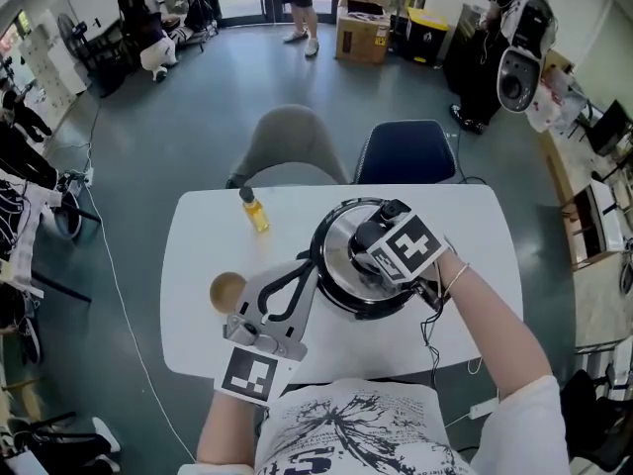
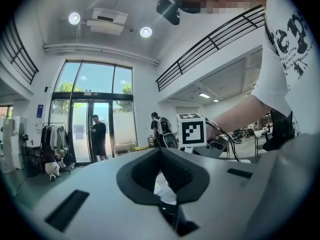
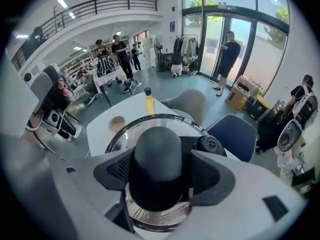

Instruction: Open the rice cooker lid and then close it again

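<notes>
— What is seen around the white table (image 1: pixel 198 265)?
— A grey chair (image 1: pixel 292 146) and a blue chair (image 1: pixel 407 151) are drawn up at its far edge, on a grey-green floor (image 1: pixel 178 117).
— And how is the hall lit?
— Daylight is admitted through tall glass doors (image 2: pixel 92 129), and two round ceiling lights (image 2: pixel 74 18) are switched on. The white walls are lined by a dark-railed balcony (image 2: pixel 215 36). A cardboard box (image 1: pixel 363 30) is set near the doors.
</notes>
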Available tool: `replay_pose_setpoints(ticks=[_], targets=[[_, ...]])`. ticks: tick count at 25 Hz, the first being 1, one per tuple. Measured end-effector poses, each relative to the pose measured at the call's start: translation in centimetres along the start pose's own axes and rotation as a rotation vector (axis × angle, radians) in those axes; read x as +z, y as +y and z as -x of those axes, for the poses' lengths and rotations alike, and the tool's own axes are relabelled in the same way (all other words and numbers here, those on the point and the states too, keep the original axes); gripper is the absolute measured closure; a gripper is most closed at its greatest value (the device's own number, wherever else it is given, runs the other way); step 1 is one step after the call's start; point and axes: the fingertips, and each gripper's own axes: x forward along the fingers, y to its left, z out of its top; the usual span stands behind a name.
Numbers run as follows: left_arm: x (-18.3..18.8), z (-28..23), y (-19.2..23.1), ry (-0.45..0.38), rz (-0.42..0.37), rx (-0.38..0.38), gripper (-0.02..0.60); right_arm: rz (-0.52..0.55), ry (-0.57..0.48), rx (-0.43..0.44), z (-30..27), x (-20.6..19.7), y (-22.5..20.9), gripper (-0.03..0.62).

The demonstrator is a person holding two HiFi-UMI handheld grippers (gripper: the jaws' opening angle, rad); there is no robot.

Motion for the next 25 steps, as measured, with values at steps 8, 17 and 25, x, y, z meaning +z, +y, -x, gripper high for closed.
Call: replay_pose_setpoints(ticks=[8,17,25], targets=[[0.7,-0.6,0.8,-0.039,0.111,0.073,0.568,0.008,0.051,0.060,-0.4,0.2,0.9,0.290],[1.7,-0.6,1.2,-0.047,0.095,0.111,0.568,-0.003,0.045,0.066,0.0,0.2,0.9,0.299],[2.4,-0.1,0.0,-0.052,0.100,0.156,0.568,0.051,-0.006,0.085,2.7,0.5,1.1,0.301]])
